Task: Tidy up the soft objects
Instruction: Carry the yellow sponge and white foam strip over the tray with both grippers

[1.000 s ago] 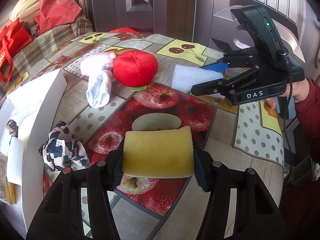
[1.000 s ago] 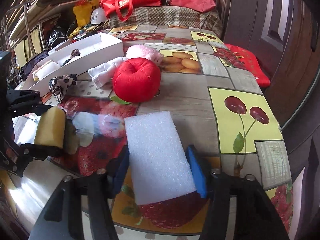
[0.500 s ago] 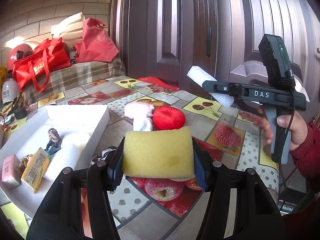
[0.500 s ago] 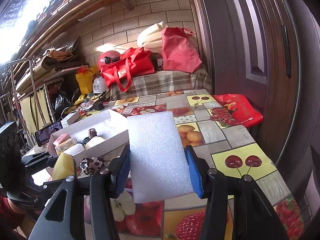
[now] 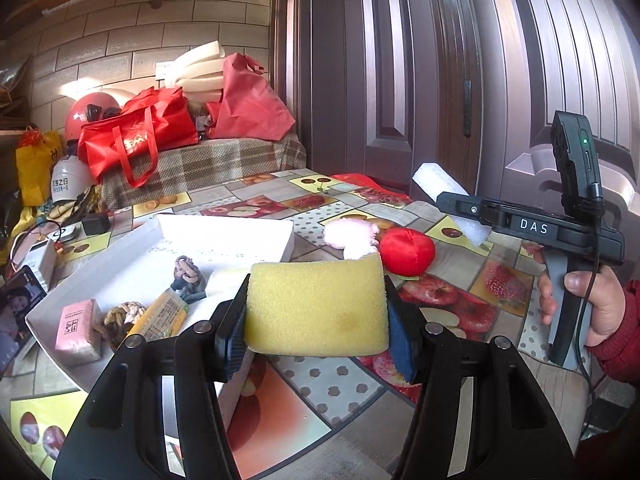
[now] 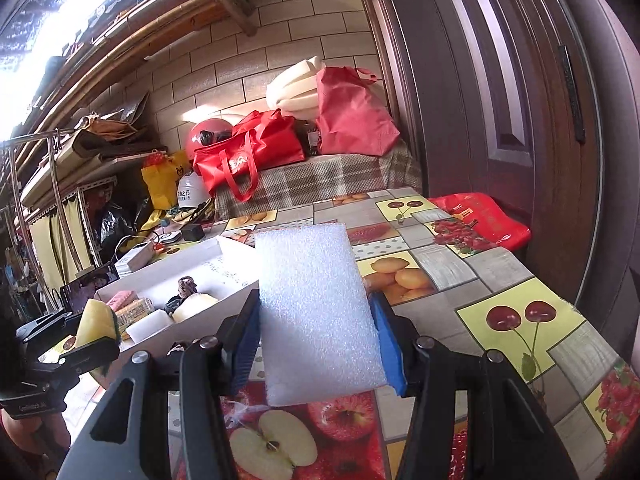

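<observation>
Lifted off the worktop (image 5: 336,384) since a second ago: yellow sponge (image 5: 316,308) pinched in left gripper (image 5: 316,332) fingers, white foam (image 6: 316,312) in right gripper (image 6: 316,344). Carry over white box (image 5: 224,236) (already part-filled), lower, then release.

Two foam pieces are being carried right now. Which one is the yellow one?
The yellow sponge, clamped in the left hand-held gripper. The right hand-held gripper holds the white foam block.
</observation>
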`<state>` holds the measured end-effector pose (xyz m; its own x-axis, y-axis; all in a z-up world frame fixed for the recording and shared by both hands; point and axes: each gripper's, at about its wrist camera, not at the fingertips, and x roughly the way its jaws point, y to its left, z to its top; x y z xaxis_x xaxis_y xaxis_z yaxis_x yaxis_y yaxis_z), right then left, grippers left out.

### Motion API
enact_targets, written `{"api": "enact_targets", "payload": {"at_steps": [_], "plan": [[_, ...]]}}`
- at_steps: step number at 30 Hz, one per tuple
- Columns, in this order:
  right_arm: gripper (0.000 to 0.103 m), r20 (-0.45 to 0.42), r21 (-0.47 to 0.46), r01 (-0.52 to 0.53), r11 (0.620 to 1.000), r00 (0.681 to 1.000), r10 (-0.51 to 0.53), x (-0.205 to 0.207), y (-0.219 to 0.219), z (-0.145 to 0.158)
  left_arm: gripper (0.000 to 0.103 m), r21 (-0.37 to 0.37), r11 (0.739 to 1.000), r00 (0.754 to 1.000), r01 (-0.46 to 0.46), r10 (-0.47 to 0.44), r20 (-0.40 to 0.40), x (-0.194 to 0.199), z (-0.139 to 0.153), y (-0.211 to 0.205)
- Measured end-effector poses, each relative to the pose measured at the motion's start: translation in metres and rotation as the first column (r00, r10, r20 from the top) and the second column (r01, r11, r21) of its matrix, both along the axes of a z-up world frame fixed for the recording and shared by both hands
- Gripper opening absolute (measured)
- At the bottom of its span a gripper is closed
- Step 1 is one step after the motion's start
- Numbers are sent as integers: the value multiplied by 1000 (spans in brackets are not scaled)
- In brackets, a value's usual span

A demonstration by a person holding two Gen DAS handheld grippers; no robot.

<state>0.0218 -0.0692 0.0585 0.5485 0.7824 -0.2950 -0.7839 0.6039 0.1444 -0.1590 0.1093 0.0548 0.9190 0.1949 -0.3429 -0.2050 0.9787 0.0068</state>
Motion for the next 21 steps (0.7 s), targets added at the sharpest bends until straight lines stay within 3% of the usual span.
{"api": "enact_targets", "payload": {"at_steps": [3, 12, 21], "plan": [[53, 20, -11, -16, 1000, 1000, 16, -8, 12, -1, 58, 15, 999, 999, -46, 45, 24, -11, 0, 9], [53, 37, -44, -90, 995, 995, 92, -24, 47, -6, 58, -38, 980, 980, -194, 195, 49, -36, -2, 50], [53, 61, -93, -106, 990, 992, 112, -23, 71, -10, 58, -37, 967, 967, -252, 253, 38, -35, -4, 66]]}}
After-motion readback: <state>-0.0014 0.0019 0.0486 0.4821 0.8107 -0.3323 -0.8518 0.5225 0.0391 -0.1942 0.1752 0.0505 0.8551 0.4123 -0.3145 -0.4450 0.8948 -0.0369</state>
